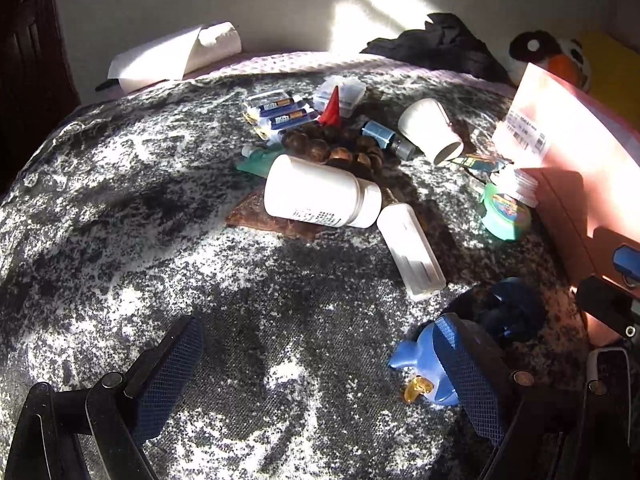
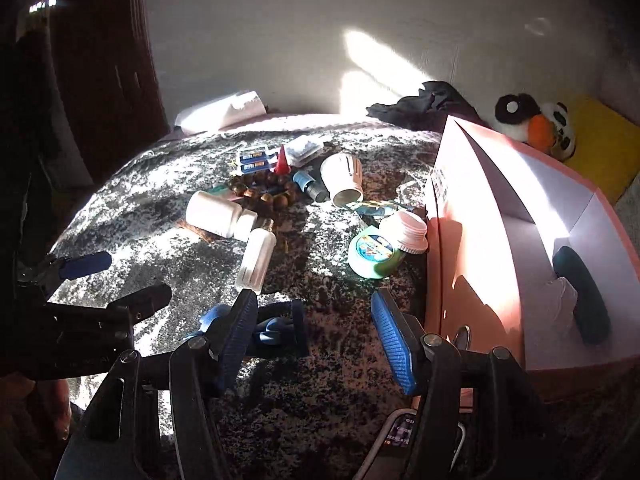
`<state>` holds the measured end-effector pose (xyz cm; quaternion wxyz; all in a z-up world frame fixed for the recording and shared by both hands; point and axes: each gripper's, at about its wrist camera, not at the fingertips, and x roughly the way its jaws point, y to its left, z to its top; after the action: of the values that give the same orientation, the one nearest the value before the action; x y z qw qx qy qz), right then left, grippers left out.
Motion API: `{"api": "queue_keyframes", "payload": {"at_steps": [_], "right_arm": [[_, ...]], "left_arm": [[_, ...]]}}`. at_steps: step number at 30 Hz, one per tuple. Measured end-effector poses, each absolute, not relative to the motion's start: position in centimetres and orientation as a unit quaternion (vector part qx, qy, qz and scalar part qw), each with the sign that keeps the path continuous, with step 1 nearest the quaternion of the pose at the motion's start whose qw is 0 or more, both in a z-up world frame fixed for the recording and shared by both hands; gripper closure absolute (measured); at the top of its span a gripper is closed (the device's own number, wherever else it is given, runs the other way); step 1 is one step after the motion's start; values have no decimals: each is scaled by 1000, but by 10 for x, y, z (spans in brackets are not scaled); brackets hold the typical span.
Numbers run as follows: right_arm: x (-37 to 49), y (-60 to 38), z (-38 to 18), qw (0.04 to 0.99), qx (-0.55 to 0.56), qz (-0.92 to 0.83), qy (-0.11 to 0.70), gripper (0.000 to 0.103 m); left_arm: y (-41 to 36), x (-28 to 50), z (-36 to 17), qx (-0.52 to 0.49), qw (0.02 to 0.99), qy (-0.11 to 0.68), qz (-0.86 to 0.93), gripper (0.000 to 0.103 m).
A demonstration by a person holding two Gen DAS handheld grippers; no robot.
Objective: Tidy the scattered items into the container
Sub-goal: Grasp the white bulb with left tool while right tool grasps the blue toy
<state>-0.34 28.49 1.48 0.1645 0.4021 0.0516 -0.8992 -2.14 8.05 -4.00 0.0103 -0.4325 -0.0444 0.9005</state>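
Note:
Scattered items lie on a black-and-white mottled cloth: a white pill bottle (image 1: 320,194) (image 2: 218,214) on its side, a clear tube (image 1: 412,250) (image 2: 258,258), a wooden bead bracelet (image 1: 332,148), a white cup (image 1: 430,130) (image 2: 344,180), a green round tin (image 1: 506,216) (image 2: 372,254) and a blue toy (image 1: 424,364) (image 2: 272,326). The pink open box (image 2: 504,216) (image 1: 568,148) stands at the right, with a dark item (image 2: 584,292) inside. My left gripper (image 1: 320,356) is open, its right finger beside the blue toy. My right gripper (image 2: 314,334) is open and empty.
Blue battery packs (image 1: 280,110), a red cone (image 1: 332,104), a clear case (image 1: 340,92) and a blue cylinder (image 1: 386,136) lie at the back. A plush toy (image 2: 536,124), dark cloth (image 2: 424,104) and white paper (image 1: 176,56) sit by the wall.

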Motion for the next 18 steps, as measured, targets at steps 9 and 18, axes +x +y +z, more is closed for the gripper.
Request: {"api": "queue_keyframes", "payload": {"at_steps": [9,18], "right_arm": [[-14,285,-5,168,444,-878,56,41],[-9,297,-3,178,442,-877,65,42]], "left_arm": [[113,-80,-69,-488,77,-83,865,7],[151,-119,-87,-507,74,-60,857,57]]}}
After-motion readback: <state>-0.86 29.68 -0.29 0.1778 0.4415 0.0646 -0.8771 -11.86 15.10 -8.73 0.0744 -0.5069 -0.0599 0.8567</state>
